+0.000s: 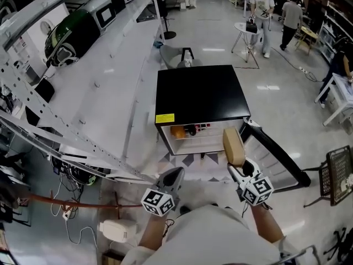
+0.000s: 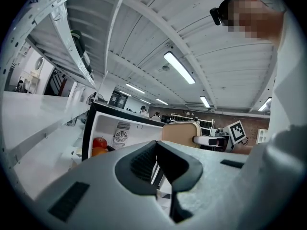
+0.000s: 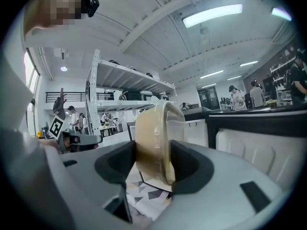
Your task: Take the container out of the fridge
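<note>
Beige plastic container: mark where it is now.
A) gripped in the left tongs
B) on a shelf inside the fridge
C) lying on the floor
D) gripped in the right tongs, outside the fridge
D: the beige plastic container sits clamped between the right tongs, out in front of the open black fridge; the left tongs hold nothing.

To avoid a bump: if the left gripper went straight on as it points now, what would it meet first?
Most likely the open fridge: the left gripper points into its white inside, though depth is hard to judge.
</note>
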A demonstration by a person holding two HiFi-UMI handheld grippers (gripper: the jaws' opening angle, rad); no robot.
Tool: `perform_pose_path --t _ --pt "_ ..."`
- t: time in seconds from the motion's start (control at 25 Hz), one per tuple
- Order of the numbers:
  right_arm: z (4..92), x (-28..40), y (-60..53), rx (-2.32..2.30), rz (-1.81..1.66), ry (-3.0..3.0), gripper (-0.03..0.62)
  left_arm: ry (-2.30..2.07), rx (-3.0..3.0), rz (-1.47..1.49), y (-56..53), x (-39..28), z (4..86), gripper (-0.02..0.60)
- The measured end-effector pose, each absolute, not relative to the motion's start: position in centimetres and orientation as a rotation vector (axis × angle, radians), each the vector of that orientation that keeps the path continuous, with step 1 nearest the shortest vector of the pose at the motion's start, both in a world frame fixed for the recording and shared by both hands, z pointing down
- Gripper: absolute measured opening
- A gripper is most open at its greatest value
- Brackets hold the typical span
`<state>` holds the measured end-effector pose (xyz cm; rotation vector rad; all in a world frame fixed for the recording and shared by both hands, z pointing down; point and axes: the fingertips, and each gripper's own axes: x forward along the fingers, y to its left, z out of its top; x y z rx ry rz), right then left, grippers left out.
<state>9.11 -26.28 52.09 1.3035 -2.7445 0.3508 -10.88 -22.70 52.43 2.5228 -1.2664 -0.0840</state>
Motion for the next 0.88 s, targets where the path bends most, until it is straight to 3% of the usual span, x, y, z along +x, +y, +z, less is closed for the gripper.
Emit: perform_pose_path --t 0.88 --pt "52.9 9.0 -25.1 1.341 0.462 -2.743 0.236 -1.271 2.517 -0.08 -22.0 -11.5 52.4 0.005"
